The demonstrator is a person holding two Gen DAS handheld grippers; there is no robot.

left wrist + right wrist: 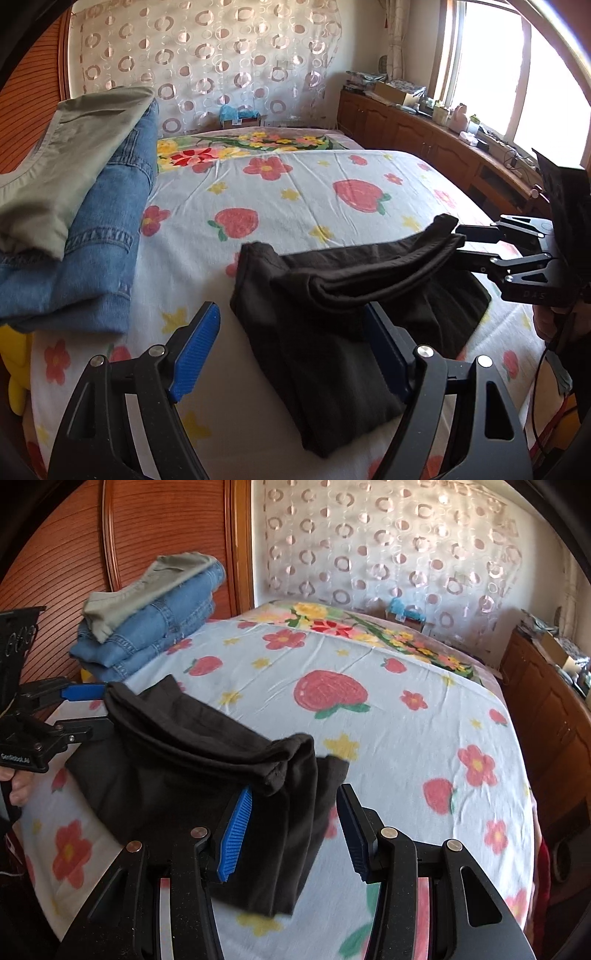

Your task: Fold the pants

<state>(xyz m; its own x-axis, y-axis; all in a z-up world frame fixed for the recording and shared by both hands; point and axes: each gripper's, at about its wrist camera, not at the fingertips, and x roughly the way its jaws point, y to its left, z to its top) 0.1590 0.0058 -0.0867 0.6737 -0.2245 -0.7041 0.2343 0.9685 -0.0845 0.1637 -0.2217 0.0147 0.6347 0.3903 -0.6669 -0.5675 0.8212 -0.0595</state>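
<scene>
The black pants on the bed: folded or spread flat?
Folded: the black fabric pants lie doubled in layers, one rolled edge raised at the right gripper.

A pile of blue jeans (92,236) with a green top (62,155) sits far left of the tool. Straight ahead is a circle curtain (207,62). Wooden cupboards (417,133) stand far right.

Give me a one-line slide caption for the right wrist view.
Both open tools, right tool and left tool, flank black pants half-folded on a strawberry-print bedsheet.
</scene>
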